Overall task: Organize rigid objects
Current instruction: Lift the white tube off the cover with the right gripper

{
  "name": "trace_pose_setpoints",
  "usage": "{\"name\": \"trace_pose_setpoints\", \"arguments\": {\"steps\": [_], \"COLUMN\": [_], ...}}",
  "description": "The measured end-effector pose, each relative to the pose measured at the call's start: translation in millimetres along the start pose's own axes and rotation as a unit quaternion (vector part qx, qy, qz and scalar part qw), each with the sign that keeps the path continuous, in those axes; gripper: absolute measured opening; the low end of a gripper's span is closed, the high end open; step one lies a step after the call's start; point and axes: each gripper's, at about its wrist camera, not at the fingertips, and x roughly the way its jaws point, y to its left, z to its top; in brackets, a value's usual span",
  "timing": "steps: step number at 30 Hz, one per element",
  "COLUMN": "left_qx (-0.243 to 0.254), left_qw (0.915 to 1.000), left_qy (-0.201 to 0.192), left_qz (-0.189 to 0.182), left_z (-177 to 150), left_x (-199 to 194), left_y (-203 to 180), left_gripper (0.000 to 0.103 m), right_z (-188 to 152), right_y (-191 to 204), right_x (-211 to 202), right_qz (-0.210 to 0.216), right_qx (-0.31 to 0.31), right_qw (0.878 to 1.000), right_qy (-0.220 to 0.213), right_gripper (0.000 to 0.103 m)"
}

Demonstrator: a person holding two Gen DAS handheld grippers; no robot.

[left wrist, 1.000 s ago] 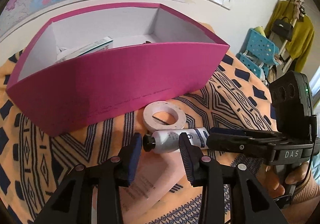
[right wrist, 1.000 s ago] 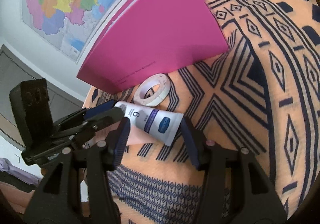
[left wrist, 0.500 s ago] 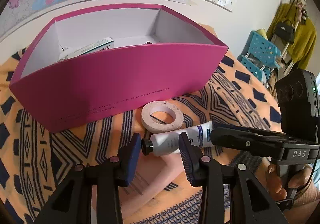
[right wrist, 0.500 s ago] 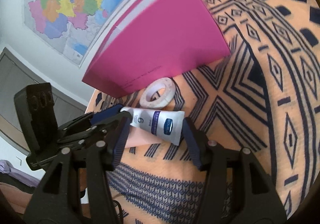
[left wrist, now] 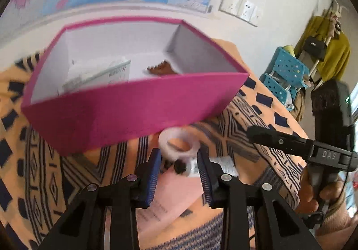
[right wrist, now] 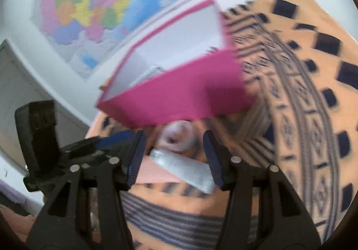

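One tube [right wrist: 183, 169] | long axis crosswise | cap toward left gripper [left wrist: 179, 167]

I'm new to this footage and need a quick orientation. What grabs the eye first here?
The big magenta box dominates the middle, open-topped, with a carton inside. Just in front of it on the orange patterned cloth lie a white tape roll and a white tube. A colourful map hangs on the wall behind.
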Motion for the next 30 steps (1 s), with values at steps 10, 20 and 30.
{"name": "trace_pose_setpoints", "arguments": {"steps": [10, 20, 30], "left_qx": [0.034, 0.023, 0.012], "left_qw": [0.999, 0.999, 0.9991], "left_qy": [0.023, 0.037, 0.038], "left_qz": [-0.016, -0.005, -0.01], "left_z": [-5.0, -7.7, -7.8], "left_x": [19.7, 27.8, 28.0], "left_y": [-14.9, -7.1, -1.5], "left_gripper": [0.043, 0.033, 0.033], "right_z": [-40.4, -37.8, -33.7], "right_y": [-15.7, -13.9, -20.9], "right_x": [18.8, 30.3, 33.0], "right_qz": [-0.029, -0.005, 0.021], "right_qx": [0.003, 0.01, 0.045], "right_qw": [0.998, 0.999, 0.998], "right_qy": [0.052, 0.048, 0.041], "right_gripper": [0.056, 0.059, 0.061]}}
